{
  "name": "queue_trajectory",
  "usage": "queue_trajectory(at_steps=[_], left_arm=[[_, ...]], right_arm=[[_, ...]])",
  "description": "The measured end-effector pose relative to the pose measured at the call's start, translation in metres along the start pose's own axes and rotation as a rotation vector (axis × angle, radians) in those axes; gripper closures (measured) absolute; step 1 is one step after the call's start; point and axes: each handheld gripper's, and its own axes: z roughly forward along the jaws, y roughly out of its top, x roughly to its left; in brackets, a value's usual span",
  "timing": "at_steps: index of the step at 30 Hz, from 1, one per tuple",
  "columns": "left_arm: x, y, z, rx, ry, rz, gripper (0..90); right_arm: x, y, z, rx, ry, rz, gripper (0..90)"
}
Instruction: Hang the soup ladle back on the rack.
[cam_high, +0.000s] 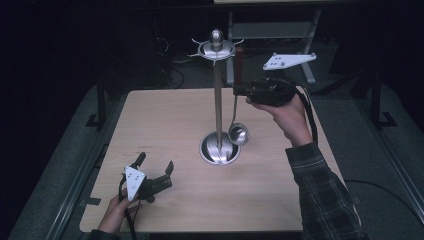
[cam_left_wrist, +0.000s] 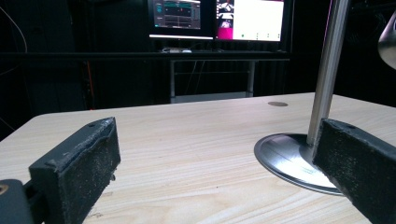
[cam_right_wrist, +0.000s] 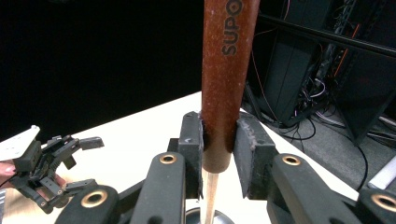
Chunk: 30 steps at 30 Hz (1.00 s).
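Our right gripper (cam_high: 239, 90) is clamped on the brown handle of the ladle (cam_high: 238, 133), while our left gripper (cam_high: 155, 171) rests with jaws spread wide and nothing between them, near the front left corner of the table (cam_high: 165, 115). From the high view, we hold the ladle upright just beside the pole of the utensil stand (cam_high: 218, 100), which sits at the middle of the table. The ladle's handle top reaches up near the hooked crown, and its bowl hangs just above the stand's round base. We judge the hanging is still undone: we cannot tell whether the handle's end has met a hook, and the grip has not been let go.

In the left gripper view, the two pads stand far apart over bare wood, and the stand's base (cam_left_wrist: 289, 158) lies ahead to the right, with the pole rising from it.

In the right gripper view, the pads press both sides of the ladle's handle (cam_right_wrist: 226, 70), a speckled reddish-brown shaft with dark lettering, narrowing below into a thin metal stem. Our left gripper (cam_right_wrist: 70, 163) shows farther off over the table, open.
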Motion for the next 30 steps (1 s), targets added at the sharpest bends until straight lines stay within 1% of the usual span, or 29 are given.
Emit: queue_trajectory(at_steps=[4,6,9,14,18,24,30], left_arm=[[0.000,0.000,0.000,-0.001,0.000,0.004,0.3],[0.000,0.000,0.000,-0.002,0.000,-0.002,0.2],[0.000,0.000,0.000,-0.001,0.000,-0.002,0.3],[0.000,0.000,0.000,-0.001,-0.001,0.001,0.2],[0.000,0.000,0.000,-0.001,-0.001,0.001,0.2],[0.000,0.000,0.000,0.000,-0.001,0.002,0.3],[0.000,0.000,0.000,-0.002,0.000,0.001,0.2]], right_arm=[[0.002,0.003,0.003,0.022,-0.005,-0.008,73.2],[0.002,0.002,0.005,0.034,-0.009,-0.012,73.1],[0.002,0.000,0.006,0.024,-0.008,-0.011,72.9],[0.003,-0.001,0.004,0.023,-0.008,-0.017,71.1],[0.003,-0.007,-0.002,0.022,-0.011,-0.019,65.9],[0.003,-0.019,-0.010,0.028,-0.014,-0.007,59.2],[0.000,-0.036,-0.018,0.036,-0.033,0.018,51.8]])
